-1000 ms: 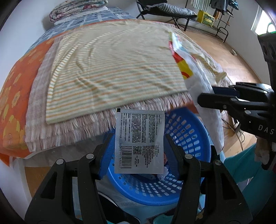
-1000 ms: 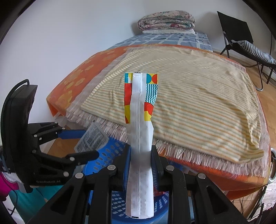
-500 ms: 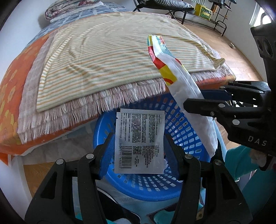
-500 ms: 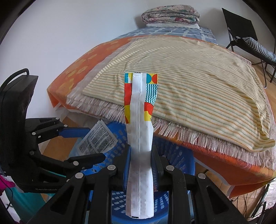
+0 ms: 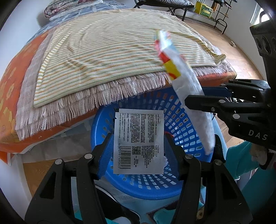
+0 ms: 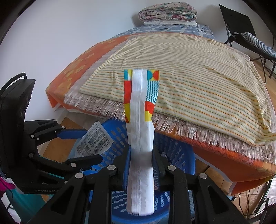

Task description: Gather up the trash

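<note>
My left gripper point(image 5: 138, 146) is shut on a white sachet point(image 5: 138, 141) with black print and a barcode, held over the blue perforated basket point(image 5: 177, 120). My right gripper point(image 6: 140, 162) is shut on a long white wrapper point(image 6: 140, 137) with a red, yellow and blue patterned end, also above the basket point(image 6: 174, 151). In the left wrist view the right gripper point(image 5: 207, 98) is at the right with the wrapper point(image 5: 188, 93) slanting up from it. In the right wrist view the left gripper point(image 6: 82, 143) is at the left with the sachet point(image 6: 94, 141).
A bed with a striped yellow cloth point(image 5: 107, 56) and fringed blanket point(image 5: 77, 106) on an orange sheet overhangs the basket's far side. Folded bedding point(image 6: 167, 13) lies at the head. A black folding chair point(image 6: 241, 29) stands far right. Teal fabric point(image 5: 241, 163) is beside the basket.
Both grippers have moved back from the bed and lower, so the basket now fills more of each view. Both still hold their trash.
</note>
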{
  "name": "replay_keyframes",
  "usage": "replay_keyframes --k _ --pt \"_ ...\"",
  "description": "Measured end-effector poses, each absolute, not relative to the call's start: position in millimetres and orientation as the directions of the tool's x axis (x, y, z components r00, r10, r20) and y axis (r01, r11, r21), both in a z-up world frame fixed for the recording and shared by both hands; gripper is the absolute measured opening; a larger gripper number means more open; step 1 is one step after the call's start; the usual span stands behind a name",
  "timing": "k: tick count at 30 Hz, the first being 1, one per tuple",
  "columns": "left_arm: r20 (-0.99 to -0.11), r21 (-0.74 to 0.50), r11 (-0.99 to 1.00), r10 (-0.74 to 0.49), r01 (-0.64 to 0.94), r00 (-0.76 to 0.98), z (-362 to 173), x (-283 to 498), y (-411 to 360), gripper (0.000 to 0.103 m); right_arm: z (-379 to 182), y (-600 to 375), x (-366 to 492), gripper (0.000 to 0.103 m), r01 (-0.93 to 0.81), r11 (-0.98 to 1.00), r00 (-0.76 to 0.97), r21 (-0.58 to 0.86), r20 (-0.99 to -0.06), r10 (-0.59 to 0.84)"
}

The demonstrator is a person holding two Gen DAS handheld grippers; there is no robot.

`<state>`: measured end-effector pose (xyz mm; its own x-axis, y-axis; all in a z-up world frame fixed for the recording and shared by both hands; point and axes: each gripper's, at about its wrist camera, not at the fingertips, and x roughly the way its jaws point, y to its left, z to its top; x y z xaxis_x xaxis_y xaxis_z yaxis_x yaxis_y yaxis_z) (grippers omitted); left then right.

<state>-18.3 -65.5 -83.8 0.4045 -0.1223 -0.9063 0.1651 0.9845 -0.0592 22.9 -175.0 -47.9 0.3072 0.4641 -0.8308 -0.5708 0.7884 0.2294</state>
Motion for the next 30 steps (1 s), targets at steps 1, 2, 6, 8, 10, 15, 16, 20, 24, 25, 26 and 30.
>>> replay_keyframes --k 1,2,6,8,10,15,16,20,24,25,26,30 --pt "-0.907 -0.061 0.985 -0.123 0.164 0.403 -84.0 -17.9 -65.3 0.06 -48.3 -176.0 23.1 0.025 -0.569 0.789 0.306 0.231 -0.832 0.464" --pt "-0.907 -0.062 0.985 -0.124 0.163 0.402 -84.3 -17.6 -65.3 0.061 -49.0 -175.6 23.2 0.026 -0.567 0.79 0.302 0.233 -0.833 0.463" --pt "-0.91 -0.06 0.984 -0.122 0.165 0.395 -85.3 -16.1 -65.5 0.066 -51.9 -176.5 23.6 0.026 -0.562 0.791 0.291 0.242 -0.837 0.463" --pt "-0.909 -0.059 0.984 -0.123 0.168 0.398 -85.1 -15.8 -66.5 0.068 -51.7 -177.0 24.1 0.028 -0.559 0.792 0.291 0.244 -0.837 0.463" --pt "-0.909 -0.056 0.984 -0.121 0.17 0.399 -85.3 -15.7 -66.8 0.069 -50.9 -177.8 24.6 0.032 -0.553 0.796 0.296 0.245 -0.836 0.463" --pt "-0.908 -0.059 0.985 -0.12 0.163 0.401 -85.5 -16.1 -64.7 0.072 -49.0 -182.2 27.8 0.044 -0.533 0.806 0.306 0.257 -0.83 0.467" --pt "-0.908 -0.06 0.985 -0.121 0.162 0.401 -85.1 -15.4 -64.7 0.072 -48.6 -182.8 28.2 0.044 -0.531 0.807 0.308 0.257 -0.829 0.467" --pt "-0.906 -0.06 0.986 -0.12 0.158 0.405 -83.4 -15.1 -64.0 0.072 -46.4 -184.5 29.1 0.057 -0.522 0.814 0.319 0.256 -0.826 0.464" --pt "-0.9 -0.056 0.987 -0.116 0.152 0.421 -77.7 -14.1 -62.2 0.072 -40.4 -187.0 30.2 0.07 -0.512 0.826 0.347 0.235 -0.824 0.449" --pt "-0.896 -0.054 0.987 -0.114 0.149 0.429 -75.0 -13.7 -61.2 0.073 -37.2 -188.8 31.0 0.075 -0.508 0.83 0.356 0.233 -0.82 0.448" --pt "-0.892 -0.054 0.988 -0.113 0.146 0.437 -72.6 -13.1 -60.2 0.074 -34.6 -190.5 32.0 0.08 -0.502 0.833 0.364 0.234 -0.816 0.449" --pt "-0.876 -0.057 0.99 -0.112 0.129 0.468 -62.3 -10.5 -56.3 0.077 -27.2 -196.4 35.2 0.085 -0.481 0.845 0.39 0.234 -0.806 0.446"
